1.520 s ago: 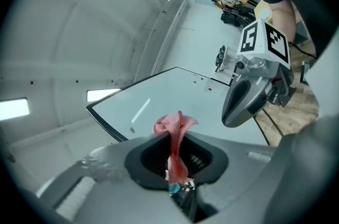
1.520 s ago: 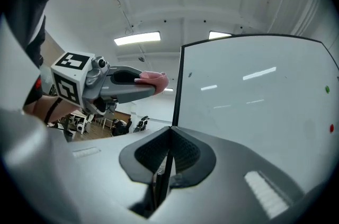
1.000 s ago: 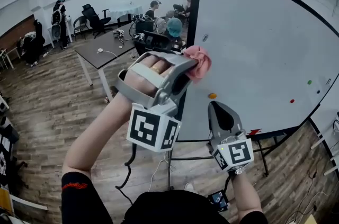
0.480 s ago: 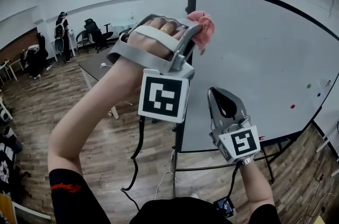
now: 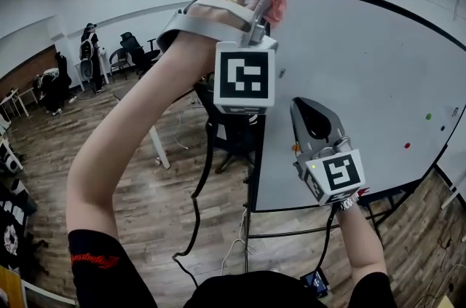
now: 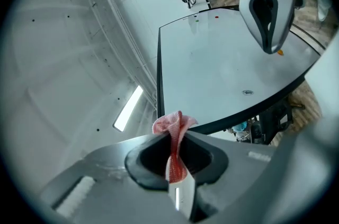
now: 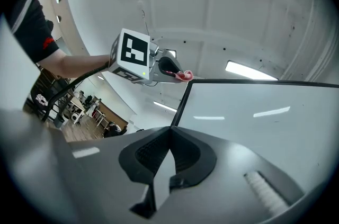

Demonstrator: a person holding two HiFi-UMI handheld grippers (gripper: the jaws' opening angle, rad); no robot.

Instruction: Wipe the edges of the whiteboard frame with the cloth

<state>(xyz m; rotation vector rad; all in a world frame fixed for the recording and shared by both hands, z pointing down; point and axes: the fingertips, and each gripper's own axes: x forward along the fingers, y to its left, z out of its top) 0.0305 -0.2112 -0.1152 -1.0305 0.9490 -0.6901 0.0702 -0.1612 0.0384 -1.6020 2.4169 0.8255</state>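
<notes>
The whiteboard (image 5: 364, 81) stands upright with a thin black frame (image 5: 258, 154). My left gripper (image 5: 263, 2) is raised to the frame's top left corner and is shut on a pink cloth (image 5: 274, 1). In the left gripper view the cloth (image 6: 175, 133) bunches out of the closed jaws right by the frame's corner (image 6: 158, 74). Lower down, in front of the board's face, my right gripper (image 5: 314, 121) is shut with nothing in it. The right gripper view shows the left gripper (image 7: 169, 70) and cloth (image 7: 185, 76) at the frame's corner (image 7: 183, 98).
A black office chair (image 5: 233, 132) and a table leg (image 5: 162, 150) stand behind the board's left edge. The board's metal stand (image 5: 291, 232) spreads over the wood floor below. People and chairs (image 5: 91, 55) are far back left. A cable (image 5: 200, 204) hangs from my left gripper.
My left gripper has risen with the cloth along the board's left frame edge, from mid-height up to the top corner. The right gripper has hardly moved.
</notes>
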